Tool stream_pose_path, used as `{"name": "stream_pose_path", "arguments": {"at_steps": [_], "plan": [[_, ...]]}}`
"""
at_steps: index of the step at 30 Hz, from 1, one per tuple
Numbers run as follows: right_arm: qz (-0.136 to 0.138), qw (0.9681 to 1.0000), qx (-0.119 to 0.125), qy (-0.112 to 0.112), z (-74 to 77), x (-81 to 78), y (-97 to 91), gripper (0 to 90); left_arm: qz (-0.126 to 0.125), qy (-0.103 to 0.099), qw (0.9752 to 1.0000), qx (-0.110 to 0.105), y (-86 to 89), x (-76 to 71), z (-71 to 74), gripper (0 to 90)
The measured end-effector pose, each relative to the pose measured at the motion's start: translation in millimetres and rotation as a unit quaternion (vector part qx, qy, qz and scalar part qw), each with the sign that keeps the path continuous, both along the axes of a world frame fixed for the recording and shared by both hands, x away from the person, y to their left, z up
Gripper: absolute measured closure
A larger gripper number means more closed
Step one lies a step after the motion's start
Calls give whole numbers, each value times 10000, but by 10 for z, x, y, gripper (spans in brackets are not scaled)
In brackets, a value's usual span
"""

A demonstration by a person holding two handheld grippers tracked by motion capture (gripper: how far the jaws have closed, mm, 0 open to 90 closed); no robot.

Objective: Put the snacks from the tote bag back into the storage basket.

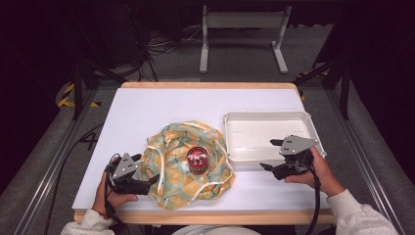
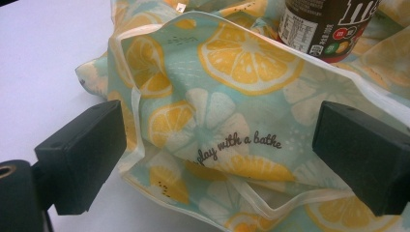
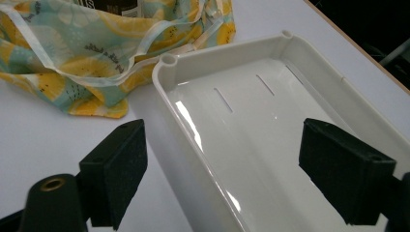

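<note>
- The left gripper has its fingers spread wide at the near-left edge of the lemon-print cloth bag; the fabric lies between them, yet neither pad presses on it.
- The right gripper also stands with fingers apart, empty, straddling the near wall of the white tray, well apart from the bag.
- The bag lies crumpled in the middle of the white worktop, just left of the tray, its cream handles looping loosely over the folds.
- A dark candy jar with a red lid stands upright on the cloth; its long axis is vertical, lid facing up.
- The bag is spread roughly flat, with no clear long axis; where its mouth lies I cannot tell.
- Judging by this, the step in hand is taking hold of the bag's edge with the left gripper.
- The next move likely calls for closing those fingers on a single fold or hem without dragging the cloth, since a tug could tip the jar.
</note>
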State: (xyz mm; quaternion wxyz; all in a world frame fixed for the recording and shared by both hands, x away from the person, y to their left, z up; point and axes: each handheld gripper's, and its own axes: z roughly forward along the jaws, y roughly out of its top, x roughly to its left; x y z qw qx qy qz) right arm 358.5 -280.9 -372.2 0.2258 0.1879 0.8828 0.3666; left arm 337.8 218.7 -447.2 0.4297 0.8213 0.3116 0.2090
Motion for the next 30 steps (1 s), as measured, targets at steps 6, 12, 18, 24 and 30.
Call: {"name": "stream_pose_path", "arguments": {"at_steps": [6,12,18,24,30], "plan": [[188,9998,-103,-12,32,30,168,178,8,5,10000,-1,3,-6,1,57],[419,9989,-185,91,63,51,307,178,8,-13,10000,-15,9,-7,2,57],[603,9973,-376,183,82,85,418,197,28,-1,10000,-31,21,-6,-1,55],[856,9951,-416,252,112,114,580,207,39,8,10000,-62,17,-10,-2,56],[977,9932,-556,290,163,157,736,207,44,-5,10000,-23,3,-3,-2,50]]}}
